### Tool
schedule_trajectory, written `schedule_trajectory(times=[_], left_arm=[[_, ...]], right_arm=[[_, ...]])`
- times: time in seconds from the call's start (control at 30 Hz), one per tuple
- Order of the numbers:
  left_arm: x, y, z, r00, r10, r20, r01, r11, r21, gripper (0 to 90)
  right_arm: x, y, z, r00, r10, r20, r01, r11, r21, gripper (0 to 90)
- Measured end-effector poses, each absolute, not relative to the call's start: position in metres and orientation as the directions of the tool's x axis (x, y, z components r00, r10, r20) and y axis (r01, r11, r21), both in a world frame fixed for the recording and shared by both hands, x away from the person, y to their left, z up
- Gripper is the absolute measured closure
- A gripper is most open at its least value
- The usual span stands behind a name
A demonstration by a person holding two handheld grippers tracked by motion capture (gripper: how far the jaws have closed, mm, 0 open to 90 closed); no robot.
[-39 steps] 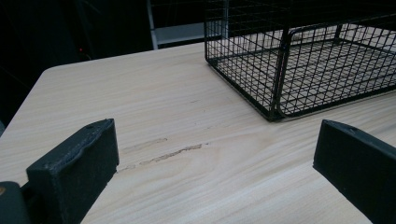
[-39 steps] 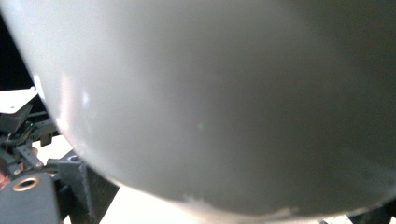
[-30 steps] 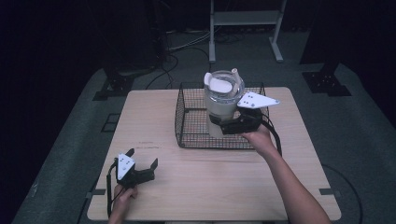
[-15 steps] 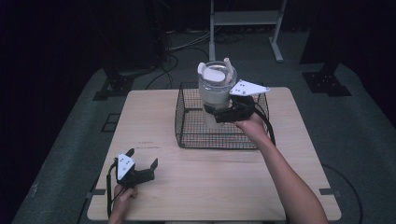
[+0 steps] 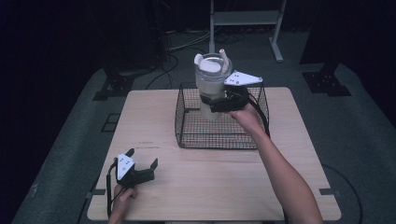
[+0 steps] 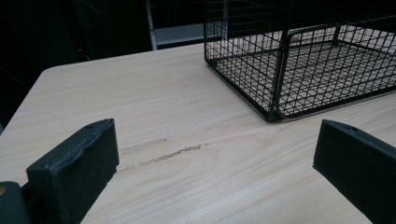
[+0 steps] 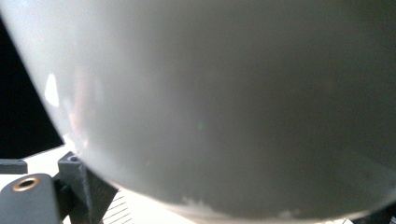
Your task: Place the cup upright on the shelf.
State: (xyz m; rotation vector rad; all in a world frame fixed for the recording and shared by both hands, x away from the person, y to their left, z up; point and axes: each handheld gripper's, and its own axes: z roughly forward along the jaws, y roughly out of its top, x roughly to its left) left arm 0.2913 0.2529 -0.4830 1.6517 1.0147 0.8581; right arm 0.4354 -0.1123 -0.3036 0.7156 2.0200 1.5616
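A tall white-and-clear jar (image 5: 211, 86) with a lid and two prongs on top hangs upright above the black wire basket (image 5: 187, 126), its base higher than the basket's rim. My right gripper (image 5: 215, 103) is shut on the jar's lower body from the right side. Up close in the right gripper view the jar's pale wall (image 7: 224, 102) looms right in front of the camera. My left gripper (image 5: 142, 161) rests on the table near the front left corner, open, with bare wood between its jaws. The left gripper view looks at the basket's (image 6: 299, 60) near corner.
The wooden table (image 5: 215, 186) has free surface in front of the basket and on its left side. A metal stand (image 5: 245, 18) and cables lie on the dark floor behind the table.
The right gripper has lifted the jar up out of the basket and carried it a little to the left. The left gripper has stayed where it was.
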Motion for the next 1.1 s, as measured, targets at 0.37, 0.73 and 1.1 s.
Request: schedule_trajectory(times=[0.37,0.73,1.1], left_arm=[[0.291,0.253,-0.483,0.404,0.913,0.066,0.222,-0.168,0.961,0.0],[0.291,0.253,-0.483,0.404,0.912,0.064,0.220,-0.165,0.962,0.0],[0.292,0.254,-0.483,0.406,0.912,0.060,0.217,-0.160,0.963,0.0]], right_arm=[[0.463,-0.098,-0.316,-0.751,0.658,-0.059,0.131,0.235,0.963,8.5],[0.481,-0.089,-0.333,-0.748,0.662,-0.035,0.166,0.238,0.957,8.5],[0.502,-0.081,-0.354,-0.742,0.670,-0.027,0.206,0.266,0.942,8.5]])
